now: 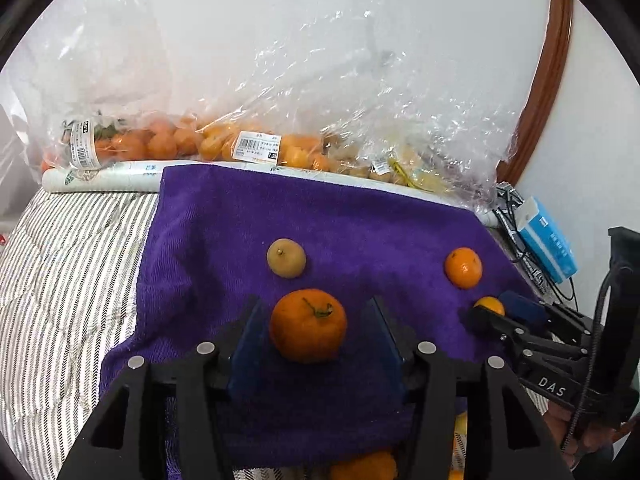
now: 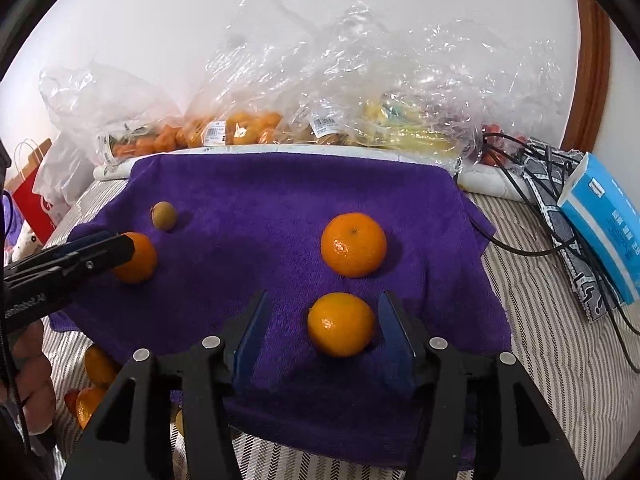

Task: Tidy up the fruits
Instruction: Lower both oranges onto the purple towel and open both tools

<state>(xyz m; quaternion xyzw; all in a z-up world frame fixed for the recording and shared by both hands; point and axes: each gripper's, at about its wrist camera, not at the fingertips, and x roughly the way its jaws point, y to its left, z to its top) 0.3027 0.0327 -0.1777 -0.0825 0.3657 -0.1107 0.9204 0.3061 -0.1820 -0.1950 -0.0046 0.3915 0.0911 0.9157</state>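
bagged fruit (image 1: pixel 168 142): blurred by plastic | oranges (image 2: pixel 94 364): partly under towel (image 2: pixel 280 208), perhaps more hidden

both the left claw (image 1: pixel 316 332) and right claw (image 2: pixel 324 332) angle downward, jaws parted.

— What's behind everything?
— A plain white wall (image 1: pixel 320 20), evenly lit, with a curved brown wooden frame (image 1: pixel 552 80) rising at the right edge.
— And the surface underneath?
— A bed with a quilted cover (image 1: pixel 68 264) in thin grey and white stripes.
— Anything off to the side?
— A red paper bag (image 2: pixel 30 196) with white handles at the far left.
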